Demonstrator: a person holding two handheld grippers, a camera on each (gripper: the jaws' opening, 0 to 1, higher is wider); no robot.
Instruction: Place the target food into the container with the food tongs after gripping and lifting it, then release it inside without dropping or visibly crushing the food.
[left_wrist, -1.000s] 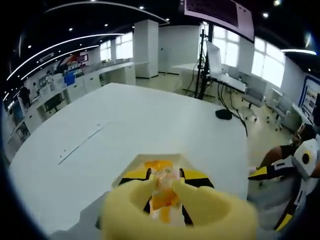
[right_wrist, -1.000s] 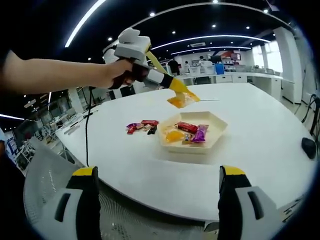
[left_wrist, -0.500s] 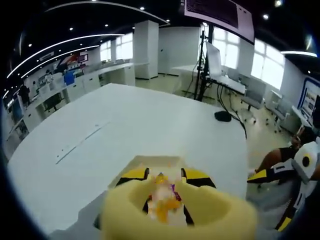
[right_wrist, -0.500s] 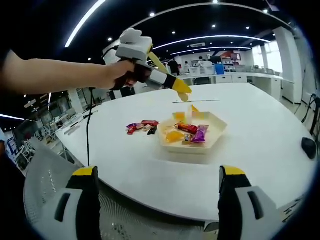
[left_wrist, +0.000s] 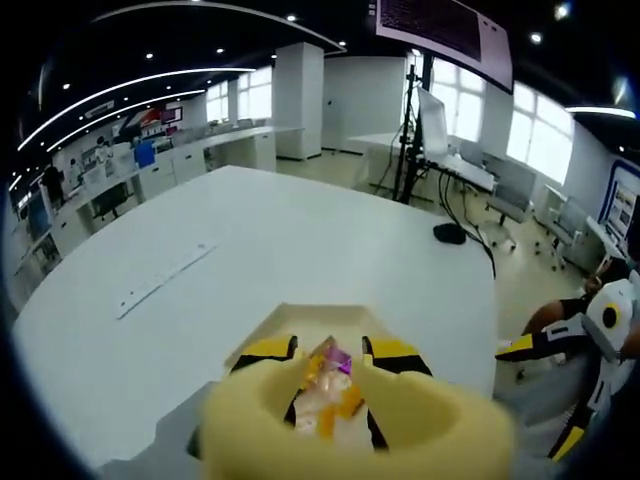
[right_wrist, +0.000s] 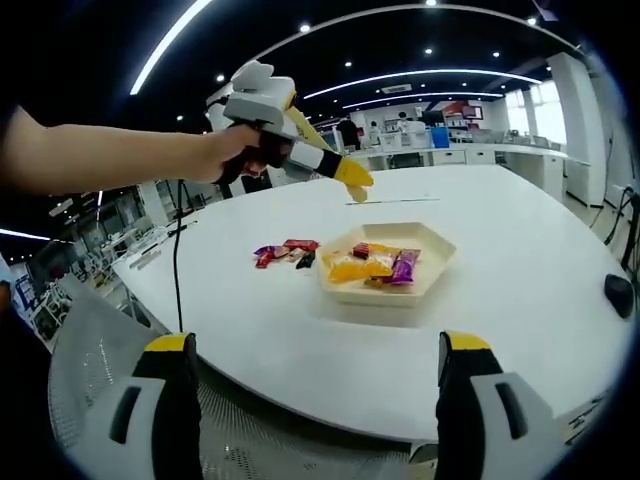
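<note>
While the left tool (right_wrist: 352, 182) hangs above the hexagonal container (right_wrist: 428, 275) with its yellow tong tips parted and holding nothing, the orange food packet (right_wrist: 358, 266) lies inside among other wrapped snacks (right_wrist: 400, 265). The right tool (right_wrist: 315, 395) stands wide and bare near the white surface (right_wrist: 520, 300), where loose snacks (right_wrist: 282, 252) rest beside the container.

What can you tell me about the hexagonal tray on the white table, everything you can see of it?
The tray is a shallow six-sided dish, cream coloured, looking like paper or thin plastic, with sloping walls. It sits flat on the white table. Inside lie wrapped snacks: an orange packet, a purple one and a red one. A few more wrappers lie on the table beside it. The left gripper hovers above it, not touching.
</note>
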